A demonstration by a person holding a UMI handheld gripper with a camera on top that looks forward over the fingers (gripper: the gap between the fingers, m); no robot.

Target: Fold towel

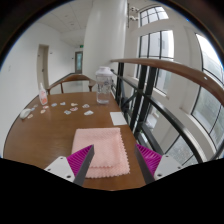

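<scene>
A pink towel (106,150) lies folded flat on the brown wooden table (45,135), close to the table's right edge. My gripper (112,160) hovers over the towel's near end with its fingers spread wide. The left finger's magenta pad (80,158) stands at the towel's left side and the right finger's pad (146,156) stands off its right side, over the table's edge. The towel lies between the fingers on the table, and neither pad presses on it. The towel's nearest edge is hidden below the fingers.
A clear plastic jug (104,86) stands at the table's far end. Small white and pink items (62,108) lie scattered beyond the towel, with a white sheet (118,118) near the right edge. A curved railing (170,100) and tall windows run along the right.
</scene>
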